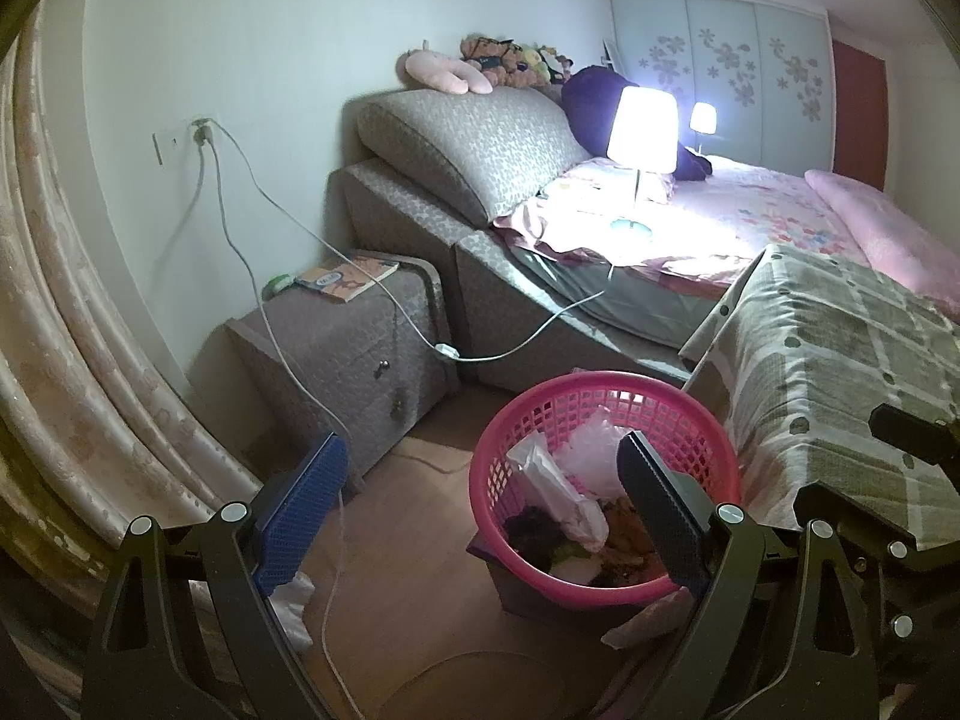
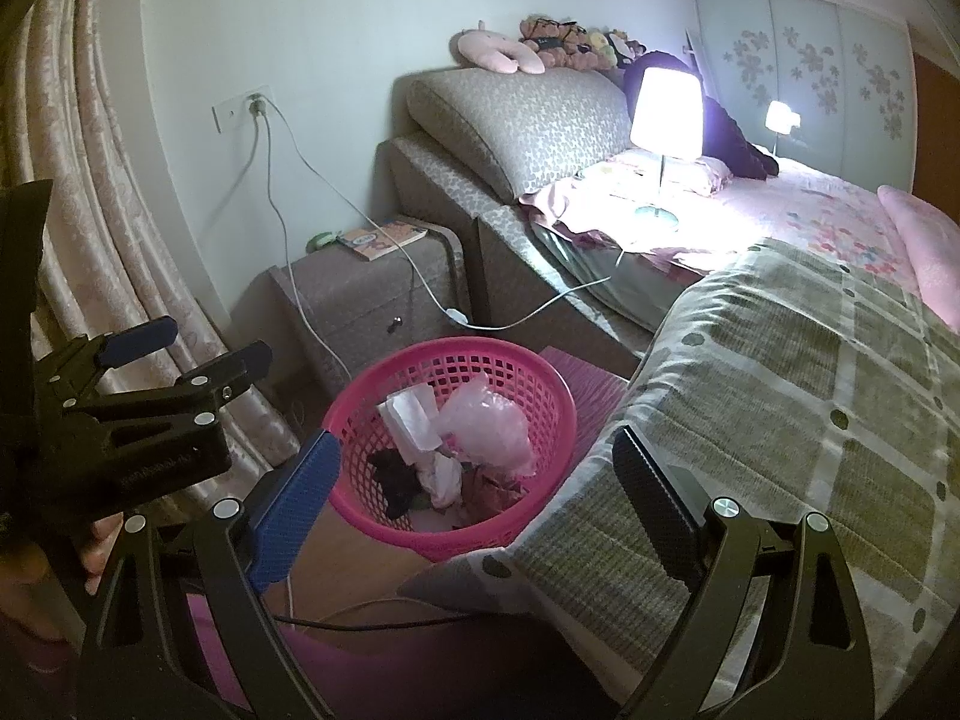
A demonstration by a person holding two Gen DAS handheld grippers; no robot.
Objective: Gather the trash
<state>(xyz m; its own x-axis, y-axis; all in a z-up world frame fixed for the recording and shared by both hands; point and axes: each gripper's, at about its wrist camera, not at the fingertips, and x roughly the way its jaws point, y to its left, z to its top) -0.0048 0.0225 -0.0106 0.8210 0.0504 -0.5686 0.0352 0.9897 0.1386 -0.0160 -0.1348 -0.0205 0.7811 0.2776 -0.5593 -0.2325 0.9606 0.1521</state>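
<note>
- The left gripper (image 1: 480,504) is nearest to the camera; its fingers are spread wide and hold nothing.
- The right gripper (image 2: 474,498) is also spread and holds nothing.
- The pink basket (image 2: 360,396) stands on the floor, beside the checkered blanket (image 2: 798,420).
- Trash (image 2: 480,426), crumpled plastic and paper, lies inside it.
- A lit lamp (image 1: 641,132) stands on the bed.

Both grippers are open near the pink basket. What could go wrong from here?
1. A white cable runs down across the floor beside the left gripper; a low reach for the crumpled white scrap on the floor could snag it.
2. The same cord run leads to the lit lamp standing on the bed, so a tug might topple it.
3. The pink basket is already piled with trash and looks light; bumping its rim with the right gripper may tip it.
</note>
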